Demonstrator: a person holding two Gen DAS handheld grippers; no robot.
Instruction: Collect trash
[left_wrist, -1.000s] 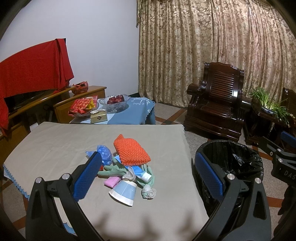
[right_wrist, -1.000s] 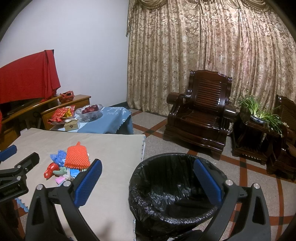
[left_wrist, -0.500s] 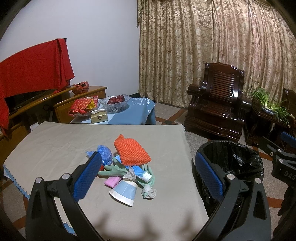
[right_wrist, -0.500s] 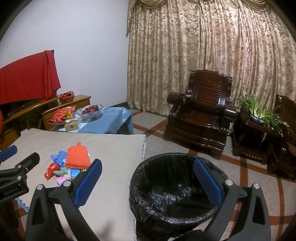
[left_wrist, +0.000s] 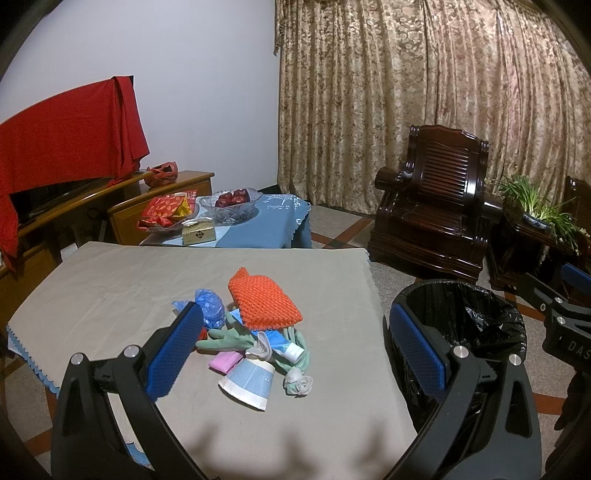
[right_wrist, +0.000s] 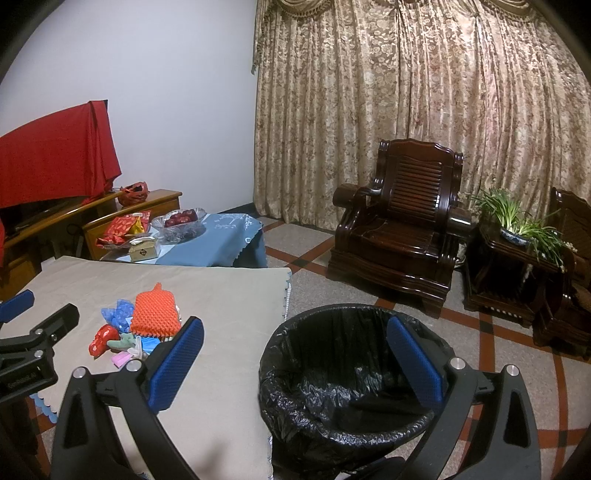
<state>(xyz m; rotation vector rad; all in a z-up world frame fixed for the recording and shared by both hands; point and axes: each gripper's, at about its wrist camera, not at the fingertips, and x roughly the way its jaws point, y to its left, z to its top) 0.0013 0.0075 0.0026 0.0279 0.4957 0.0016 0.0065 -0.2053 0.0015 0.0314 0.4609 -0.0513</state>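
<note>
- While nothing is gripped yet: left gripper (left_wrist: 295, 354) spread wide, blue fingers (left_wrist: 173, 347) empty, hovering above the near edge of the desk (left_wrist: 110, 288); right gripper (right_wrist: 295, 362) equally wide and empty, poised over the trash bin (right_wrist: 351, 373).
- Just ahead of the left gripper, near the desk's middle: the trash pile, namely a paper cup (left_wrist: 247, 380) on its side, closest; crumpled tissue (left_wrist: 299, 384) just beside it; a pink packet (left_wrist: 225, 361); a green rubber glove (left_wrist: 229, 339) partly under a small white-and-blue tube (left_wrist: 284, 345); a blue plastic wrapper (left_wrist: 208, 306); an orange foam fruit net (left_wrist: 264, 302) lying on top at the back.
- Best start, by judgement: descend on the cup, nearest and least tangled, closing across its wall gently enough not to crush it.
- Alternatively lift the foam net first, since it overlaps the glove and tube.
- Avoid scooping several pieces at once; loose bits likely to drop off the desk edge.
- Bin, lined with a black bag, standing on the floor just beside the desk's right edge, mouth open and unobstructed.
- Further out: low table (left_wrist: 258, 229) with fruit bowl (left_wrist: 232, 201), wooden armchair (left_wrist: 436, 214), potted plant (left_wrist: 535, 206), all well apart, none in the way.
</note>
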